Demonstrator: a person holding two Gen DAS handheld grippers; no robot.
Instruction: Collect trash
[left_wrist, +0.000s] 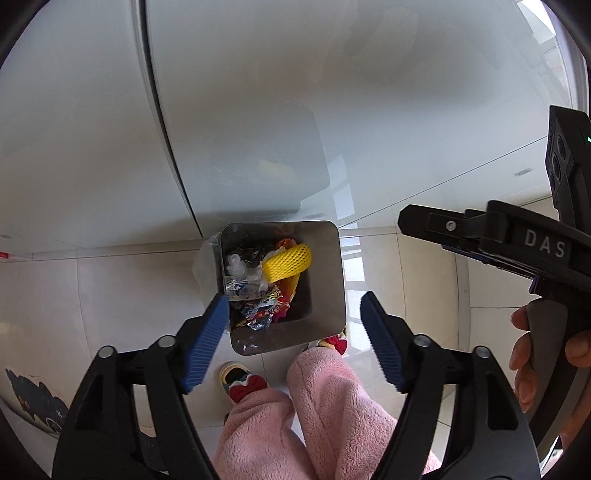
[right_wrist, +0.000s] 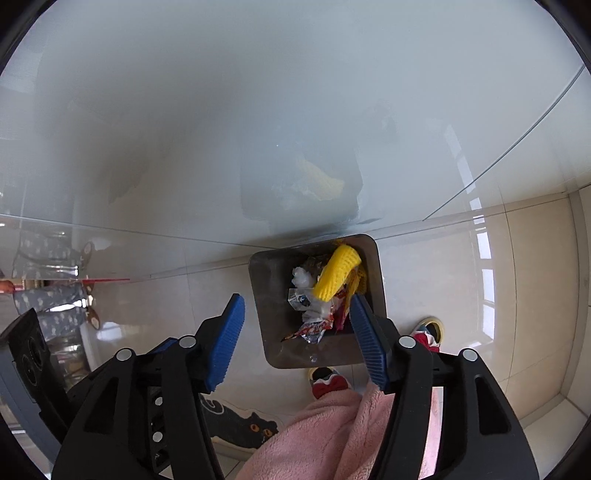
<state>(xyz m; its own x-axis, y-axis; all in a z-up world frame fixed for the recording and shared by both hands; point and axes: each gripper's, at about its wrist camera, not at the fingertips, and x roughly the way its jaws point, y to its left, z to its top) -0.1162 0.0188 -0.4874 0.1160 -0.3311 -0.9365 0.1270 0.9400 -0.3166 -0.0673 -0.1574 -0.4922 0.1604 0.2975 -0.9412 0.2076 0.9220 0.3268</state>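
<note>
Glossy white cabinet fronts (left_wrist: 240, 110) are filling the background, pale floor tiles (left_wrist: 110, 288) are running underneath, and a metal bin (left_wrist: 328, 280) is sitting on the floor right against the cabinet base.

Trash is lying inside the bin: a yellow foam net sleeve (left_wrist: 288, 262) on top, crumpled clear plastic (left_wrist: 236, 269) beside it, printed snack wrappers (left_wrist: 264, 310) below that. In the right wrist view the same sleeve (right_wrist: 336, 273) is curving over the wrappers (right_wrist: 314, 328), its long axis running roughly from the bin's far corner toward the middle.

Key relation: both tongs are pointing steeply down and the bin is lying directly below and ahead of them. Left tongs (left_wrist: 291, 343) are standing wide apart, nothing between the blue pads (left_wrist: 207, 347), and they are framing the bin's near half. Right tongs (right_wrist: 299, 339) are likewise released and empty, with one pad overlapping the bin's right wall in that view. Nothing is being gripped by either.

Judgement: the load looks dropped, so the bin step reads as done for this round. Neither hand is clearly nearer the bin; both are hovering over it about equally. I can't see loose trash outside the bin.

Outward: pink fleece trouser legs (left_wrist: 317, 406) and slippers with red bows (left_wrist: 247, 384) are standing just beside the bin. A hand (left_wrist: 535, 358) is holding the right unit's grip. A black cat mat (right_wrist: 243, 424) is lying near the feet.
</note>
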